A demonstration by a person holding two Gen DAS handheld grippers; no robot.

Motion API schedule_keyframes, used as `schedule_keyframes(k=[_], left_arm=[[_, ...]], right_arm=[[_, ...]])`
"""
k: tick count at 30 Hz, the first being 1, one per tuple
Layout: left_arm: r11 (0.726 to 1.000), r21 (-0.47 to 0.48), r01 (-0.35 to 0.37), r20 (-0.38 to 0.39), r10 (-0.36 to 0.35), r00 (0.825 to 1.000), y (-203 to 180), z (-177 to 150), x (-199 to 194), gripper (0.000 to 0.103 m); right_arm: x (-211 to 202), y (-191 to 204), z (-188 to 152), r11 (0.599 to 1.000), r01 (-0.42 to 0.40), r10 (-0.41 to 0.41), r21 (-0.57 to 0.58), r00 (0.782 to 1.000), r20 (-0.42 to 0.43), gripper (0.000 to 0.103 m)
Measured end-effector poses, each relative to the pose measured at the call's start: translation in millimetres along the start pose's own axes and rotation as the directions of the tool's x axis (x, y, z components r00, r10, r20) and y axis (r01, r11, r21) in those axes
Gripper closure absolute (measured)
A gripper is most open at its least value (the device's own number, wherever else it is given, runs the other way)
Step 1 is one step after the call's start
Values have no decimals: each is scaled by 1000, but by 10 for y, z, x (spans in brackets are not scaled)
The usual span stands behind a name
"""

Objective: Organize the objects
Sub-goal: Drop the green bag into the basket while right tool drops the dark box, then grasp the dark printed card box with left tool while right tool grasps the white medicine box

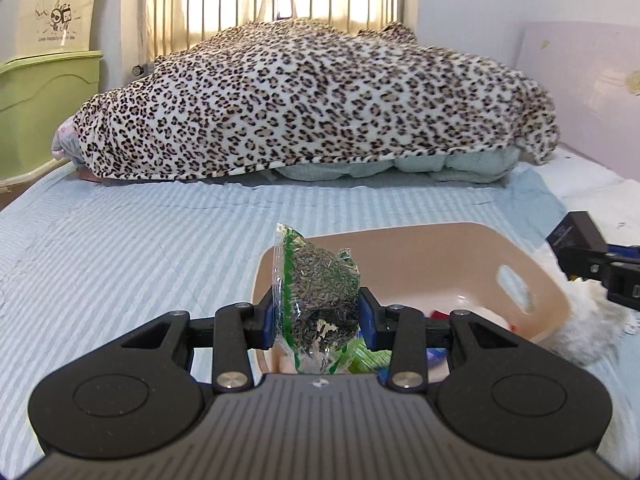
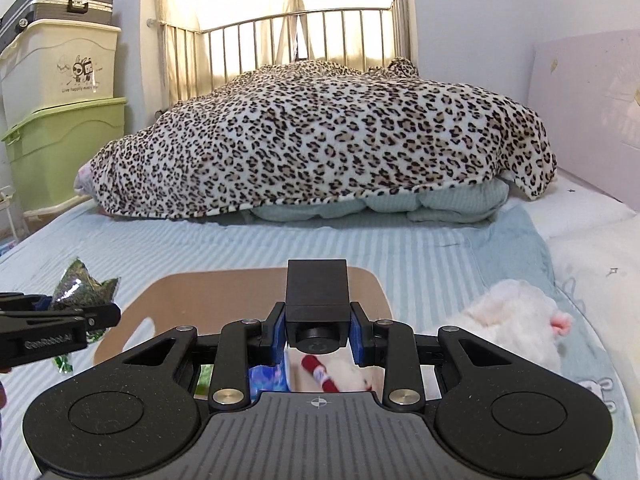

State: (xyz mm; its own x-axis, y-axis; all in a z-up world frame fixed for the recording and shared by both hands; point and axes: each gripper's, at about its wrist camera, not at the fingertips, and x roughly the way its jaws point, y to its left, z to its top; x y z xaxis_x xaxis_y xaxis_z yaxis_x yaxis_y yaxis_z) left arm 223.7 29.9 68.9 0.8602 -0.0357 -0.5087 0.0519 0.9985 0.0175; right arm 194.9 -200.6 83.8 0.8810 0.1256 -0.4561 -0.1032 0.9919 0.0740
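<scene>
Gripping a clear packet of dark seeds [image 1: 320, 292], the left gripper [image 1: 318, 320] holds it above the near-left rim of a tan basket [image 1: 420, 256] on a striped bedsheet [image 1: 120, 248]. The right gripper [image 2: 318, 334] clamps a black box [image 2: 317, 296] over the basket's middle. A white plush toy [image 2: 516, 320] lies just right of the basket; bare sheet stretches ahead to a leopard blanket [image 2: 320, 136].

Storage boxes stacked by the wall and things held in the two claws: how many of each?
Storage boxes: 2, cream box on green box
Held things: 2, seed packet in left gripper, black block in right gripper
Total: 4
</scene>
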Motion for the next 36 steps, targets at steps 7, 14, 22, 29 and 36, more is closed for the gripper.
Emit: schedule_keyframes(k=[7,14,22,29,36], left_arm=[[998,-8,-69,-54,68,996,18,-5,519,62],[995,29,-93,-176,97,980,22,-136,934,60],[997,46,-60,-148,66,987,-22,-144,694,28],[997,39,-69,-102,73,992,-58,-119,270,13],[998,38,-42,-128,47,991,-71,-191,1,12]], right_arm=[[463,-13,1,1000,25,-24,7,997,-68,74],[797,29,-184,999,38,-41,-17,985,-170,74],[684,-68,-197,999,35,-35,-3,987,-157,31],[296,-145,-131,1000,18,-19,-6,993,-119,5],[17,-148,-269,1000,4,-6,-19,991,-132,0]])
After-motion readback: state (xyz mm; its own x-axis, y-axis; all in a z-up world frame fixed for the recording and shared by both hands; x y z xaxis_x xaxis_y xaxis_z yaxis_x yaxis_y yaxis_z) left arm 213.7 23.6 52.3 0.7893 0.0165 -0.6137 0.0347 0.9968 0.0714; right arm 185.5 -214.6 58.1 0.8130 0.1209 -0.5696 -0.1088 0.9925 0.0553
